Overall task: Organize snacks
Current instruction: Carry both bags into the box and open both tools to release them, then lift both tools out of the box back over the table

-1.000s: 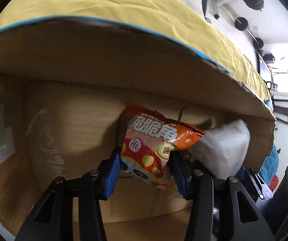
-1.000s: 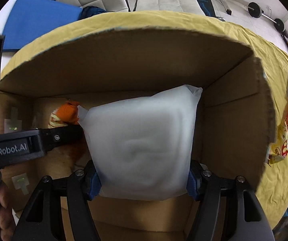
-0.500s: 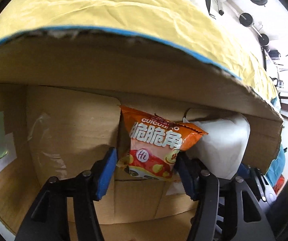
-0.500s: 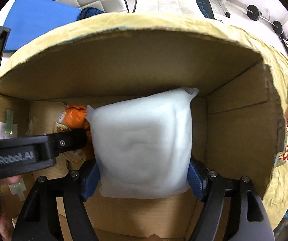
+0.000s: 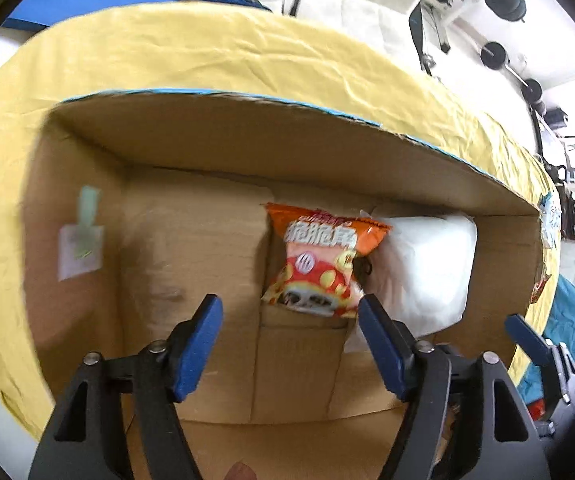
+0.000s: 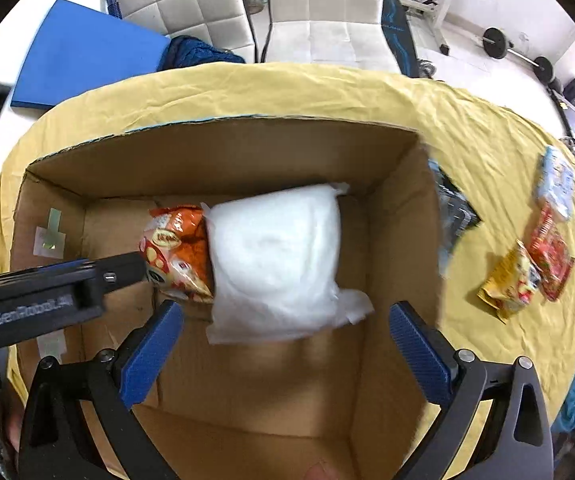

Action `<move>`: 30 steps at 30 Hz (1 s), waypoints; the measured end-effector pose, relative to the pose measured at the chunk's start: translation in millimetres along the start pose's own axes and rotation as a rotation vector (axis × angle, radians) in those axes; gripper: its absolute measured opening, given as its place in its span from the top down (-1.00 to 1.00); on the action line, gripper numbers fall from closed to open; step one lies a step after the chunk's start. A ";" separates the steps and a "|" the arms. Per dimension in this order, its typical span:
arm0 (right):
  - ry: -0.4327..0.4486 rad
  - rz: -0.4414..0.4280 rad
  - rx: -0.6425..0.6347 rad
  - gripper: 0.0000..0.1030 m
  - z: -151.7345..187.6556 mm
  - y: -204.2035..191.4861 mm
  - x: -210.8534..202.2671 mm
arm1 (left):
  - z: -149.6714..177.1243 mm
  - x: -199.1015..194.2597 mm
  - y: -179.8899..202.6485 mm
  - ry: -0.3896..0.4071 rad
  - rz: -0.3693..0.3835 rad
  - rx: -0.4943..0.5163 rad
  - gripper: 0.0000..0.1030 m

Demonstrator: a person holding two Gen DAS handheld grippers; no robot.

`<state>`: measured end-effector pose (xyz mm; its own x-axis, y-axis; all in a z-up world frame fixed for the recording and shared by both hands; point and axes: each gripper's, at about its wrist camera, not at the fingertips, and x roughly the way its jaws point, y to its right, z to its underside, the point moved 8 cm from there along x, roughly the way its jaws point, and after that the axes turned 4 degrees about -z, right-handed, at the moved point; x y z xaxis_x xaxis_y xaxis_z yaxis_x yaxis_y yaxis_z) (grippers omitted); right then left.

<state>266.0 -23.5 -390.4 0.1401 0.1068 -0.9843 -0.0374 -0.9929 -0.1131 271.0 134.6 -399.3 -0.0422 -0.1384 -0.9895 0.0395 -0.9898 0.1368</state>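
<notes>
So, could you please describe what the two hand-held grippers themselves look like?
Both match: the left hand-held gripper and right hand-held gripper have black frames with triangular cut-outs, silver pivot bolts and textured blue pads. The left one's black body, seen from the right wrist view, carries white "GenRobot.AI" lettering.

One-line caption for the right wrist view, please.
Right gripper opening above a white packet and orange snack bag lying side by side in the cardboard box.

Two white quilted chairs (image 6: 247, 4) stand behind a round table draped in wrinkled yellow cloth (image 6: 327, 92). A blue foam mat (image 6: 83, 64) lies on the pale floor, with black barbell weights (image 6: 519, 54) by the white wall.
</notes>
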 end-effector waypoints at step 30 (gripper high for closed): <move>0.199 -0.039 0.003 -1.00 120.4 7.0 -181.2 | 115.9 -178.3 15.1 0.436 -0.169 0.116 -0.93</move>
<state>121.2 -43.5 -229.1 0.3347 0.1326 -0.9329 -0.0307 -0.9880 -0.1515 163.5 140.5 -215.3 0.3848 0.0271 -0.9226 -0.0447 -0.9978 -0.0480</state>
